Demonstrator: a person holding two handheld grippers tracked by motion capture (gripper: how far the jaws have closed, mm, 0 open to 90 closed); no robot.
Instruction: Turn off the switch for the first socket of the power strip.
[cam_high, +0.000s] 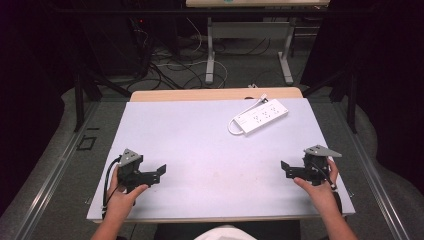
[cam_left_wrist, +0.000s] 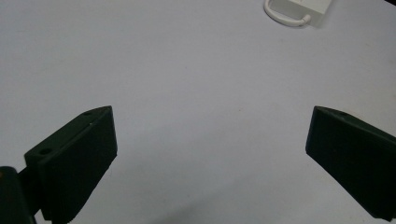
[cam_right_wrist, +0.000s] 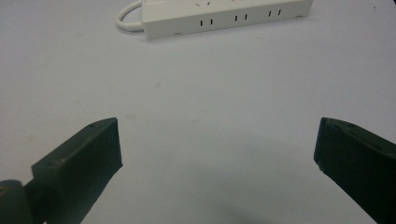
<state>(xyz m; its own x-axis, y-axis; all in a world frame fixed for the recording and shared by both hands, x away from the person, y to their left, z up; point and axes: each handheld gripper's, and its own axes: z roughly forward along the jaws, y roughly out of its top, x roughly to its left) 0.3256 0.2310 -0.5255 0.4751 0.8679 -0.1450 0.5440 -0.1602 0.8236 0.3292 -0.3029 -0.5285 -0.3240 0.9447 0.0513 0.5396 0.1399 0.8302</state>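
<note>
A white power strip (cam_high: 260, 116) lies at the back right of the light table (cam_high: 200, 150), its white cable looped at its near-left end. The left gripper view catches its cable end (cam_left_wrist: 299, 9) at the top; the right gripper view shows its sockets (cam_right_wrist: 224, 14). My left gripper (cam_high: 159, 172) rests near the front left of the table, jaws wide apart and empty (cam_left_wrist: 210, 140). My right gripper (cam_high: 285, 169) sits near the front right, also open with nothing between its jaws (cam_right_wrist: 217, 144). Both point inward toward the table's middle.
A second desk (cam_high: 250, 30) stands beyond the far edge, with cables on the floor under it. Dark curtains flank both sides. A person's hands hold the grippers at the front edge.
</note>
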